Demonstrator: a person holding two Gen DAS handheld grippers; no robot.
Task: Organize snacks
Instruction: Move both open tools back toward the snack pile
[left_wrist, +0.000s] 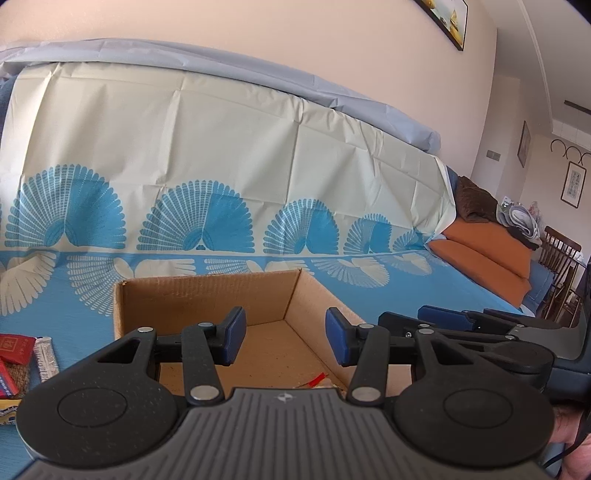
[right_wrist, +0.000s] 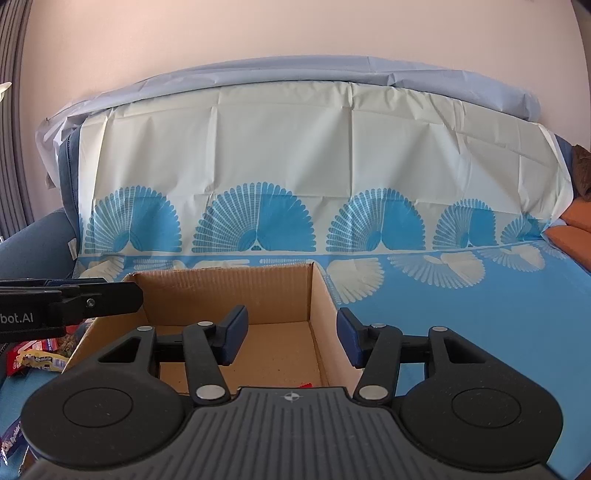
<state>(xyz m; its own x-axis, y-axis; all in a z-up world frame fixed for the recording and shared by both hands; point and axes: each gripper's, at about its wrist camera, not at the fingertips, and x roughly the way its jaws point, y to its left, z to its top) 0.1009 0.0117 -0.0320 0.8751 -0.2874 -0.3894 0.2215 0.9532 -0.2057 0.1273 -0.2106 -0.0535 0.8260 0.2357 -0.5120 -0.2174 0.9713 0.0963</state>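
The cardboard box sits open-topped on the blue fan-patterned cloth, and it reads as the place the snacks are meant to go; its floor is largely bare, with only a scrap of red and yellow wrapper showing at the near edge, mostly hidden behind the gripper body. The left gripper hangs over the box with its blue pads spread apart and nothing between them; a stance that suits either a drop just made or readiness for the next pick, though which cannot be told. The right gripper is likewise spread and empty, straddling the box's right wall, so one pad is over the inside and the other over the cloth outside. The loose snacks lie outside the box, to its left: a red packet and a pale stick sachet in the left view, more wrappers in the right; by that judgement most of the sorting is not yet done.
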